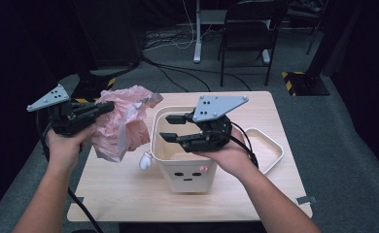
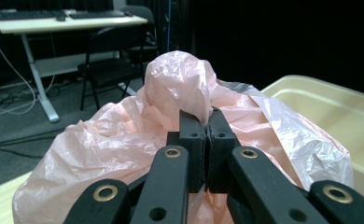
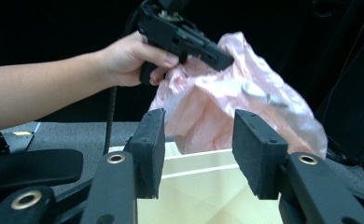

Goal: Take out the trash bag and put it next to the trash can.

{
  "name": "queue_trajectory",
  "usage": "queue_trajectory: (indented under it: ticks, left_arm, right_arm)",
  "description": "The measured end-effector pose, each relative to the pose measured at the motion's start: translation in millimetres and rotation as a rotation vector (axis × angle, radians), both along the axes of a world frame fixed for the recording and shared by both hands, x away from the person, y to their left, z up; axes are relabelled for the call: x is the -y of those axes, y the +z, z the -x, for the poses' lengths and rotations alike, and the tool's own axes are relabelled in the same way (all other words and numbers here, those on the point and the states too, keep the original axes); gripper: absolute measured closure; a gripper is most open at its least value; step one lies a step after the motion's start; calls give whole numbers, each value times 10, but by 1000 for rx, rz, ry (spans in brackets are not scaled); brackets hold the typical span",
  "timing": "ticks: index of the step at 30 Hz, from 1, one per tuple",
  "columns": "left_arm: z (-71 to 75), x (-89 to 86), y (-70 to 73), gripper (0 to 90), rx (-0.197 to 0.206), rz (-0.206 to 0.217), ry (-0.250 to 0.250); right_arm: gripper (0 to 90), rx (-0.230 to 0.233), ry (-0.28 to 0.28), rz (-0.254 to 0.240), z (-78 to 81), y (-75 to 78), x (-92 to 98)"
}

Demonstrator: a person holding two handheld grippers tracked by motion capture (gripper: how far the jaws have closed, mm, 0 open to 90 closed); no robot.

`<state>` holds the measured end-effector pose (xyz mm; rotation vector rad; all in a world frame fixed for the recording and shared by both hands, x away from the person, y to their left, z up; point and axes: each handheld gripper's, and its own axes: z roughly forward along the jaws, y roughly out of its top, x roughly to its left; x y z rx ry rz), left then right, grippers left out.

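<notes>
Dark room, grey carpet [image 1: 353, 145], folding chair [image 1: 248, 29]

We were in what looked like a lab or recording studio rather than a home: black curtains [image 1: 27, 34] closed off the space, grey carpet [image 1: 353, 160] covered the floor, loose cables [image 1: 178, 41] ran beneath a desk [image 2: 40, 23] with keyboards [image 2: 26, 14], and a black folding chair [image 1: 250, 34] stood behind the small wooden table [image 1: 129, 189].

The pink plastic bag [image 1: 118, 124] hides the left side of the cream bin's [image 1: 185, 167] rim, and whatever is in the bag I can't make out. The bin's floor sits behind the right gripper [image 1: 171, 128]
</notes>
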<state>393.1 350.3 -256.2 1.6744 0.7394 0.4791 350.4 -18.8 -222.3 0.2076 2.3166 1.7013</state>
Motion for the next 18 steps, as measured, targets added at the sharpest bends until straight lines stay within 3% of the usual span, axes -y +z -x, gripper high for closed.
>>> queue_trajectory:
  ticks: [8,18]
  left_arm:
    - [-130,30,-261,878,-48,-14,13]
    - [-280,106,-524,880,-69,-51,34]
  right_arm:
    - [534,1,-5,4,2,-5,18]
    - [534,11,-13,-7,32,-2,96]
